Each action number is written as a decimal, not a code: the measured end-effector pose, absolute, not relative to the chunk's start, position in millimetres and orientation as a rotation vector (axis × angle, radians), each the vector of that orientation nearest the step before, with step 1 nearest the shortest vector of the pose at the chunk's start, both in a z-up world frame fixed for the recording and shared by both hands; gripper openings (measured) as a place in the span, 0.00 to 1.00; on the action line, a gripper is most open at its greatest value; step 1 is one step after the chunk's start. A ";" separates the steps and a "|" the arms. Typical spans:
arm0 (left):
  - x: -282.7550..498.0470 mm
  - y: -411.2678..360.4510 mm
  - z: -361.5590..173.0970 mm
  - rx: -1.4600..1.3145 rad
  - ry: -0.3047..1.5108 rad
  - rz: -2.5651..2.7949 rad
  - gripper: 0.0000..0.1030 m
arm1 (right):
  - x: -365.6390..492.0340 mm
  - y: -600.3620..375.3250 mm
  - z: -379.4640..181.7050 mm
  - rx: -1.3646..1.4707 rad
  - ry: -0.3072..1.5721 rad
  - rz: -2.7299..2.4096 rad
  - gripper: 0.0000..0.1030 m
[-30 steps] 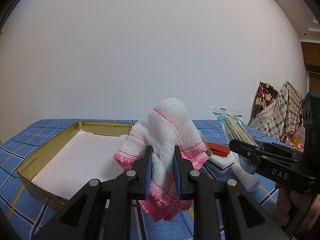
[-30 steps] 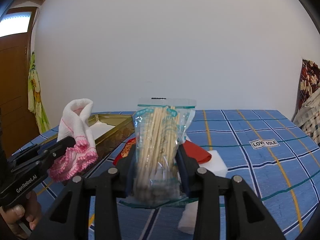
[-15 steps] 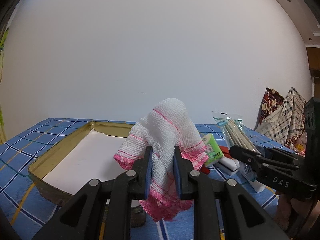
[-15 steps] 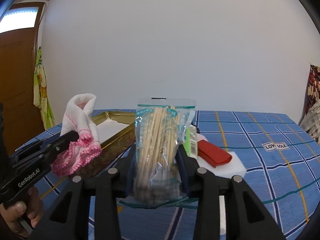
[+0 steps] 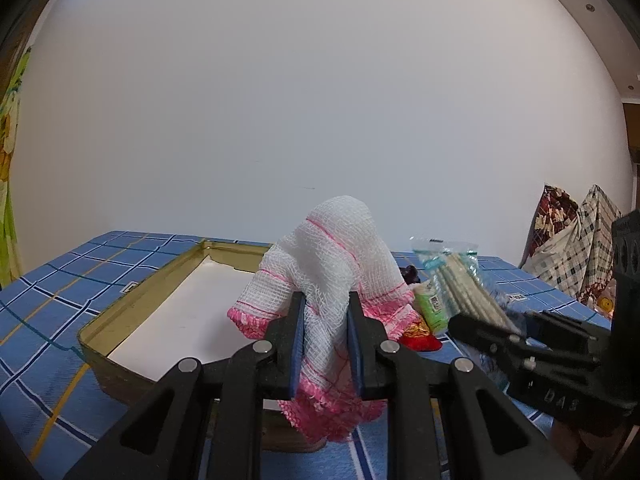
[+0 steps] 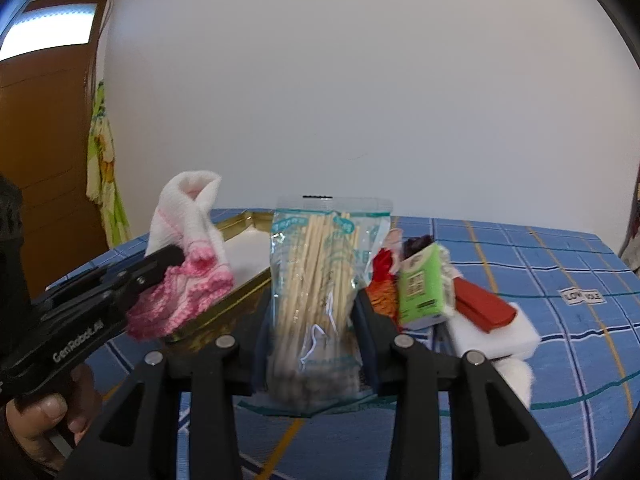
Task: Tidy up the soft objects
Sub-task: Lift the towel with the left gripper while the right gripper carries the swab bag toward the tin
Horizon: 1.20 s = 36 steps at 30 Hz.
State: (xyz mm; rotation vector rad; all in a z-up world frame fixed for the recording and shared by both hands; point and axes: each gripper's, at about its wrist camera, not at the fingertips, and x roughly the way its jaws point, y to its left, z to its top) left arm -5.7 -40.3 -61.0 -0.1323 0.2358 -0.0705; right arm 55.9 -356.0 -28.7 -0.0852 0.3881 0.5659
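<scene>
Cloth carried above the near corner of the tray.
Left gripper was clamped mid-fold on one light, limp gauze cloth, hem drooping below. Right gripper was clamped on one crinkly bag of sticks, stiff inside; one tray lay between and behind them.

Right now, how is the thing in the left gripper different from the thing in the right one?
The left gripper pinches a limp white cloth with pink fringe, draped over its fingers; the right gripper clamps a clear bag of wooden sticks, standing upright. Both are held above the blue checked table.
</scene>
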 end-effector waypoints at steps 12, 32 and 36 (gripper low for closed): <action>-0.5 -46.6 -61.4 -0.143 0.248 -0.043 0.20 | 46.0 -339.0 -28.0 -0.131 0.385 0.587 0.37; 99.3 -39.4 -23.2 -0.023 0.468 0.032 0.20 | 132.4 -262.3 20.4 -0.113 0.525 0.707 0.37; 134.0 -30.4 -20.5 -0.044 0.559 0.038 0.20 | 157.7 -242.1 17.4 -0.120 0.580 0.697 0.37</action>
